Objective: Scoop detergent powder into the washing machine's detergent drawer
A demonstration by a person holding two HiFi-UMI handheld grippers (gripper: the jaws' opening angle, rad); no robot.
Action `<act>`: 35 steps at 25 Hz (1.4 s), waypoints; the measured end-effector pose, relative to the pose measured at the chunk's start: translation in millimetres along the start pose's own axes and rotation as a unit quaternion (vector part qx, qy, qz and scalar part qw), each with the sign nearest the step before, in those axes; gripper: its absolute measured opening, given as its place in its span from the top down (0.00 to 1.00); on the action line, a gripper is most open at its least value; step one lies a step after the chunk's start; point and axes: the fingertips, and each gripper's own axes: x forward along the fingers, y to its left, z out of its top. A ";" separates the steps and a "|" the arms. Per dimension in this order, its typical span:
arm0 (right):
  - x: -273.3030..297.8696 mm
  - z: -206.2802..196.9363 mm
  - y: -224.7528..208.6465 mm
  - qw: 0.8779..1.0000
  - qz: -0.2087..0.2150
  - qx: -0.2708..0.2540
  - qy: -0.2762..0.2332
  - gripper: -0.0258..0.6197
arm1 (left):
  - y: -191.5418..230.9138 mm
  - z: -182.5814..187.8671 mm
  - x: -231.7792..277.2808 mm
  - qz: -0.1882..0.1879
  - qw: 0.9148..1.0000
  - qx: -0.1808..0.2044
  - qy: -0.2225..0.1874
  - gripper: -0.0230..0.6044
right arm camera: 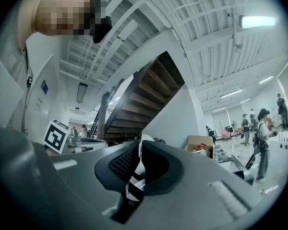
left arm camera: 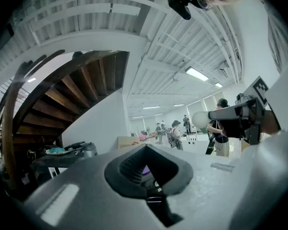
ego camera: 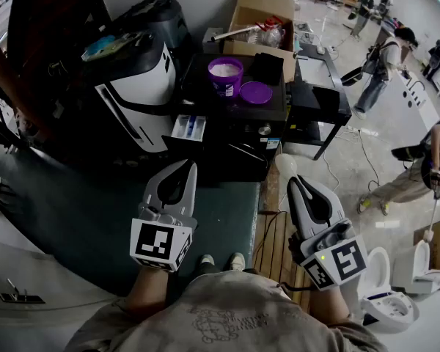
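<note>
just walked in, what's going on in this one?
A person holds the left gripper and the right gripper low in front of the body. Both have their jaws together and hold nothing. Ahead, a round purple tub of white powder stands open on a black machine, with its flat purple lid beside it. The white detergent drawer is pulled out, nearer the person than the tub. Scooping has not yet started.

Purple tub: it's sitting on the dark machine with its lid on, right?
Not quite. The tub does sit on the machine, but its lid is off and lies right beside it. The head view shows this, with white powder showing in the open tub.
</note>
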 end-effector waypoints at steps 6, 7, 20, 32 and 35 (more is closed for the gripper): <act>-0.2 -1.6 -9.5 1.000 0.002 0.016 -0.004 0.90 | -5.9 10.5 9.0 0.005 1.000 -0.003 -0.013 0.96; -0.5 -1.2 -9.3 1.000 0.004 0.016 -0.006 0.90 | -6.6 13.3 9.7 0.006 1.000 0.001 -0.014 0.96; -7.3 1.3 -29.0 1.000 -0.007 -0.004 -0.004 0.90 | -16.4 0.6 16.3 -0.007 0.999 0.029 0.018 0.96; 15.6 -3.9 -39.6 1.000 -0.010 0.003 -0.003 0.90 | 5.1 -1.4 32.5 -0.004 0.999 0.027 0.020 0.96; 26.9 -6.4 -43.5 1.000 -0.012 -0.001 0.003 0.90 | 12.6 -9.2 42.8 -0.009 1.000 0.020 0.018 0.96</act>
